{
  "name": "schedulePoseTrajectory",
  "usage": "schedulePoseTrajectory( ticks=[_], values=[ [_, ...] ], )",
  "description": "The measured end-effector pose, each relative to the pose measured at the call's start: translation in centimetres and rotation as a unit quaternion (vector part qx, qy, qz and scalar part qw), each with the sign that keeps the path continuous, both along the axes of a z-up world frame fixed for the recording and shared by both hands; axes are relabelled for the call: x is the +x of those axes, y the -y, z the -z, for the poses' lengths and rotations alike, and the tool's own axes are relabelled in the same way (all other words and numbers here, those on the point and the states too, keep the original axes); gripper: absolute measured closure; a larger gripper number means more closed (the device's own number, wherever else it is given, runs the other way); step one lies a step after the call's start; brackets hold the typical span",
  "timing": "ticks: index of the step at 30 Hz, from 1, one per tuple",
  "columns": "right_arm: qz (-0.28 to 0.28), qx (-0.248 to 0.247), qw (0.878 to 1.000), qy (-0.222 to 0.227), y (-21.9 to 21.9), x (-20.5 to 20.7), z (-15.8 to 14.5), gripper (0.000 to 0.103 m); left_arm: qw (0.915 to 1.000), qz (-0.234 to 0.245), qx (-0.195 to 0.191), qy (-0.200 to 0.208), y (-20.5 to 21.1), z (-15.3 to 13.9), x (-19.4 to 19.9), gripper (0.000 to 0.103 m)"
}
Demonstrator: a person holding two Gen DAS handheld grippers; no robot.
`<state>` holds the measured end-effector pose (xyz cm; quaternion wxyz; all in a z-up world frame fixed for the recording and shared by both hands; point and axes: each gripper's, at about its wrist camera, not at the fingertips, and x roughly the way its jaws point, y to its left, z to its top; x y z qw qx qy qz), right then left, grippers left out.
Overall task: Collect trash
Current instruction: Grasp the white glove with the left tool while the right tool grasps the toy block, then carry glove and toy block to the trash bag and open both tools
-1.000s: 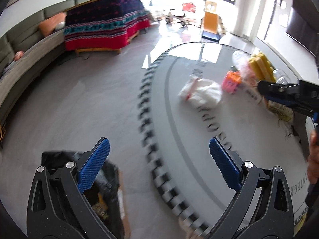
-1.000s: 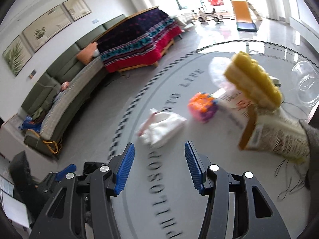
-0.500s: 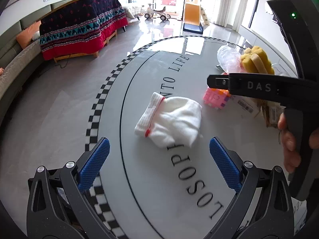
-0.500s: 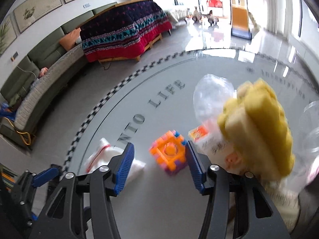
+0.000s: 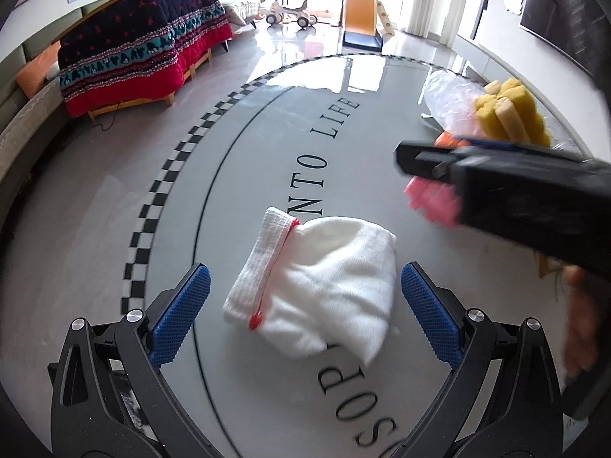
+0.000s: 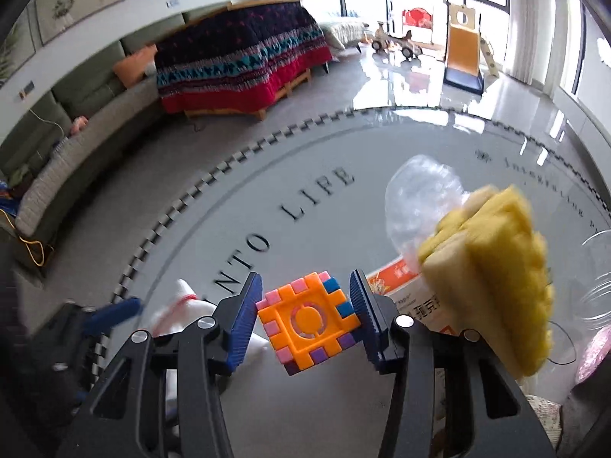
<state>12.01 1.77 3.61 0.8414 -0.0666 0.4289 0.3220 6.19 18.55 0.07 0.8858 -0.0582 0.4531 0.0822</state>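
Two claws hover over a round grey table [image 5: 267,145] with a checkered rim and black lettering. The left claw [image 5: 305,305] is spread wide, and the white cloth [image 5: 320,286] lies flat on the table between its blue pads [image 5: 179,313], touching neither. Off to that claw's right, the black body of the right claw crosses the view, blurred. The right claw [image 6: 305,316] has its fingers either side of the cube [image 6: 309,322], a toy of orange, pink, blue and purple pieces; its ribbed pads [image 6: 244,324] sit right at the cube's sides, though whether they press it or merely frame it I cannot tell. Just right of this claw stands a yellow sponge [image 6: 492,271], with a clear bag [image 6: 420,194] beyond it and a printed box [image 6: 397,282] lying beneath. The cloth shows behind the right claw's left finger.
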Motion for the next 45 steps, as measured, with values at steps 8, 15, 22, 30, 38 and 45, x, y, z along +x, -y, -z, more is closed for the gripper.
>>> schedulePoseTrajectory(
  ticks=[8, 15, 22, 30, 38, 45],
  values=[
    [-0.01, 0.023, 1.0, -0.012, 0.9, -1.3, -1.0, 0.053, 0.9994, 0.026, 0.012, 0.017, 1.6, 0.3, 0.5, 0.064],
    [-0.017, 0.03, 0.999, -0.017, 1.2, -4.0, -2.0, 0.053, 0.9992, 0.024, -0.01, 0.03, 1.8, -0.7, -3.2, 0.072],
    [-0.03, 0.025, 0.999, -0.009, 0.9, -8.1, -3.4, 0.053, 0.9986, 0.029, -0.012, 0.041, 2.8, -2.4, -8.0, 0.072],
    [-0.053, 0.032, 0.998, -0.003, 1.0, -13.7, -5.1, 0.053, 0.9984, 0.011, -0.016, 0.053, 2.3, -3.8, -13.7, 0.071],
    [-0.094, 0.05, 0.994, -0.012, -0.1, -19.9, -6.2, 0.053, 0.9981, -0.027, -0.01, 0.054, 0.4, -4.3, -20.0, 0.071],
    [-0.143, 0.067, 0.987, -0.023, -2.8, -25.6, -6.9, 0.053, 0.9958, -0.076, -0.008, 0.051, -1.4, -4.0, -26.2, 0.07]
  ],
)
